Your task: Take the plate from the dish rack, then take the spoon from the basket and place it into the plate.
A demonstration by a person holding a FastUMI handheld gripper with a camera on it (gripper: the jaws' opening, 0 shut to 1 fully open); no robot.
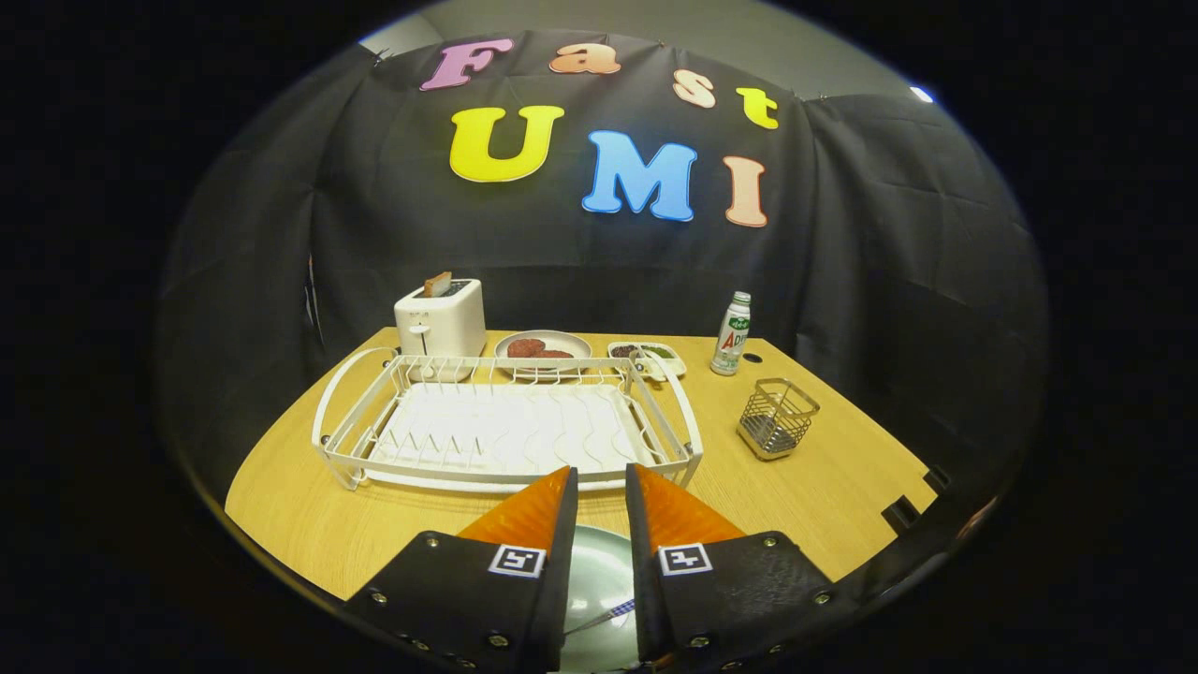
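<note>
- Fingers of your gripper (601,487) stand slightly parted, grasping nothing, over the pale green round plate (599,580), where the spoon (599,618) lies.
- Just ahead, the white wire dish rack (505,431) spans the wooden table (824,487).
- Right of it: the wire mesh basket (777,418) and a white bottle (731,334).
- Behind it: a white toaster (440,318) and two food dishes (543,346).

White dish rack (505,426), orange fingers (674,510), pale-green plate (599,580).
</note>
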